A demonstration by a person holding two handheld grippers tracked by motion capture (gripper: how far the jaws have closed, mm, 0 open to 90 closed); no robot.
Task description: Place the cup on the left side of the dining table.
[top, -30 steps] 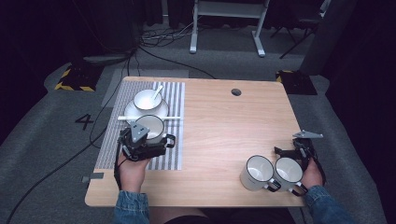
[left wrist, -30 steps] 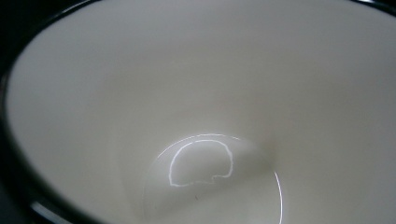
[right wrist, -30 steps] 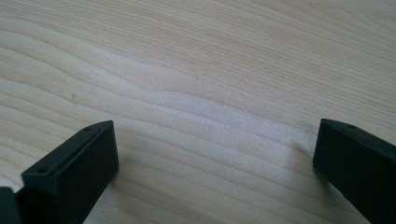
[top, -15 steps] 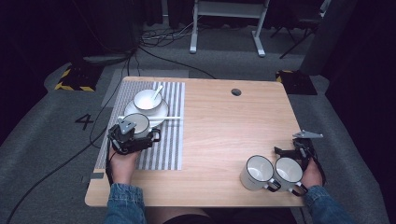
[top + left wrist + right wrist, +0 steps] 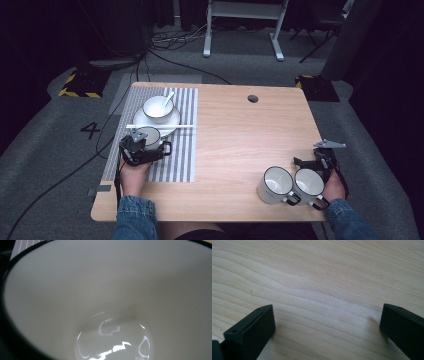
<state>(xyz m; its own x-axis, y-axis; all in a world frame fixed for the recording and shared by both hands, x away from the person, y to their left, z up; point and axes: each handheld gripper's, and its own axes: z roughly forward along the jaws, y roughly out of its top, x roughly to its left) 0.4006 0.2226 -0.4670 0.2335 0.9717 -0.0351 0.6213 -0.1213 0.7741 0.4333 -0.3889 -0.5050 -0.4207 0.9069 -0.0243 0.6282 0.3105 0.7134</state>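
Left gripper (image 5: 142, 150) clamps a white mug (image 5: 148, 136) on the striped mat (image 5: 182, 155); right gripper (image 5: 325, 322) gapes empty.
Judged early: two mugs (image 5: 292, 184) wait unmoved near the table's (image 5: 240, 135) right front corner.

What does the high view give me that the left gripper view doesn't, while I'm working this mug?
High view alone: the left tongs at the mug over the striped mat, the bowl with spoon on its plate, the two mugs near the right tongs. Left gripper view alone: the mug's glossy empty bottom. Both share the white mug with its dark rim and a bit of striped mat.
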